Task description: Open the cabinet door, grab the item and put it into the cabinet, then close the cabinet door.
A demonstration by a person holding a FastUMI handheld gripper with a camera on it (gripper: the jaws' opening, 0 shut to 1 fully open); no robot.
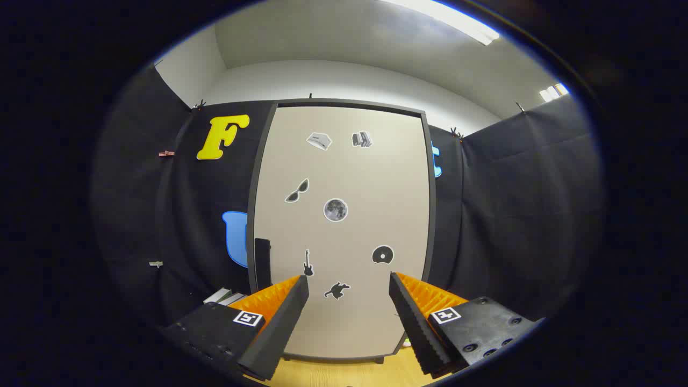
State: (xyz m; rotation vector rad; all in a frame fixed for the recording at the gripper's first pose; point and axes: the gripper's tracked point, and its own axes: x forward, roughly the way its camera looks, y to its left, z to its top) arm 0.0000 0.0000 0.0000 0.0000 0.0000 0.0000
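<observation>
A tall beige cabinet door (344,215) in a dark frame stands straight ahead, shut, with several small stickers on it. A dark handle (262,263) sits on its left edge, just above my left finger. My gripper (348,284) is open, fingers spread wide with nothing between them, pointing at the lower part of the door from a short distance. Something white and flat (223,295) lies low to the left of the cabinet, partly hidden behind my left finger; I cannot tell what it is.
The cabinet stands on a light wooden table top (344,373). Black cloth walls (516,215) close in on both sides of the cabinet. White wall and ceiling with a strip light (457,19) rise above.
</observation>
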